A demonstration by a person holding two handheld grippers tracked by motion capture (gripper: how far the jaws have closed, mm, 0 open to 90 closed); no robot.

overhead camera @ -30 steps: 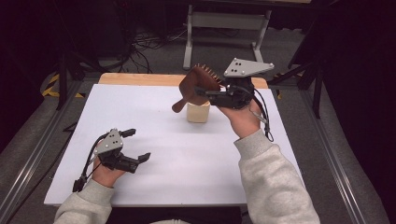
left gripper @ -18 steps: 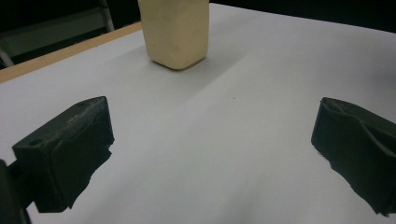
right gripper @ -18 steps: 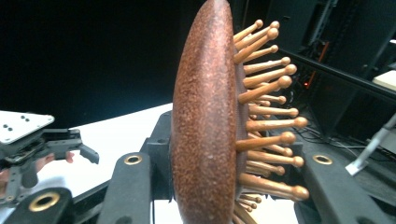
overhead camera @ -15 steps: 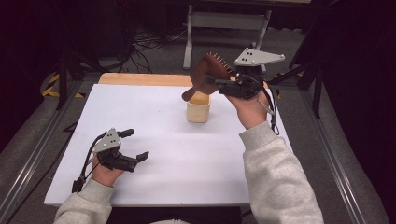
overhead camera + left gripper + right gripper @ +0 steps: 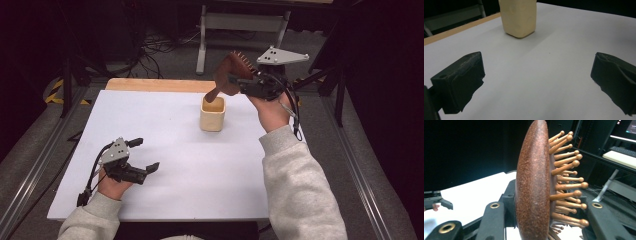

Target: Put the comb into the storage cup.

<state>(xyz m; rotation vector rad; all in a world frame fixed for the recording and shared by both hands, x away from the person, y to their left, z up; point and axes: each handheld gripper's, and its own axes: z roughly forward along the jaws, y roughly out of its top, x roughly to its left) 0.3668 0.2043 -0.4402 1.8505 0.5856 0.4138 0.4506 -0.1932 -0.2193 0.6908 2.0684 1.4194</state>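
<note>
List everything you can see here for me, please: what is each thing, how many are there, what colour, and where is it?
hairbrush: one, reddish-brown with wooden pins, held in the air with its handle tip just above the cup.
cup: one, cream, upright on the far middle of the board.
board: one, white, covering the table top.
table: one, light wood, showing as a strip at the board's far edge.
metal frame: one, grey, on the floor beyond the table.
cables: several, black, on the floor beyond the table.
right hand-held gripper: one, black, shut on the hairbrush's head.
left hand-held gripper: one, black, open, low at the board's near left.
sleeves: two, light grey, at the near edge.
</note>
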